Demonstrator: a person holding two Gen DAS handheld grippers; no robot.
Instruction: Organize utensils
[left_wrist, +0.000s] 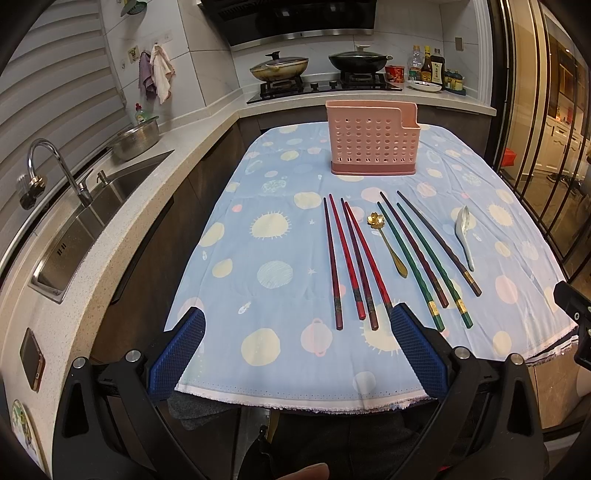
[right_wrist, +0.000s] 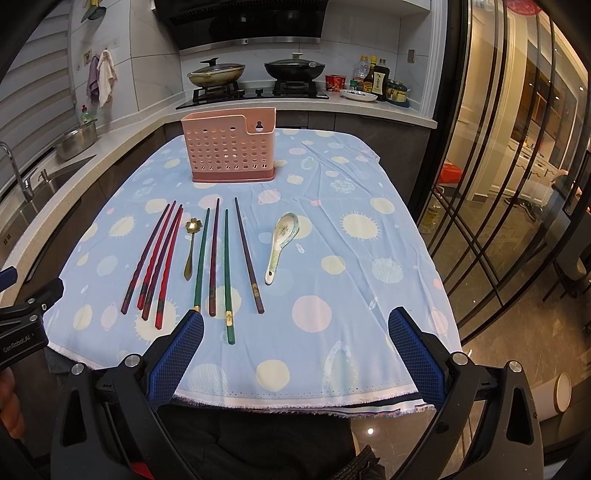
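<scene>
A pink perforated utensil holder (left_wrist: 373, 142) (right_wrist: 229, 147) stands upright at the far end of the table. In front of it lie several red and maroon chopsticks (left_wrist: 349, 258) (right_wrist: 155, 258), a small gold flower spoon (left_wrist: 386, 240) (right_wrist: 190, 247), several green and dark chopsticks (left_wrist: 424, 254) (right_wrist: 225, 266) and a white ceramic spoon (left_wrist: 464, 232) (right_wrist: 282, 243). My left gripper (left_wrist: 297, 317) hovers open near the table's front edge, just short of the red chopsticks' ends. My right gripper (right_wrist: 295, 317) is open too, empty, with its left finger (right_wrist: 184, 347) beside the green chopsticks' handles.
The table wears a blue dotted cloth (left_wrist: 280, 236) (right_wrist: 332, 221). A counter with a steel sink (left_wrist: 96, 206) and tap runs along the left. A stove with two lidded pans (left_wrist: 321, 64) and sauce bottles stand behind. A glass door with dark bars (right_wrist: 498, 184) borders the right.
</scene>
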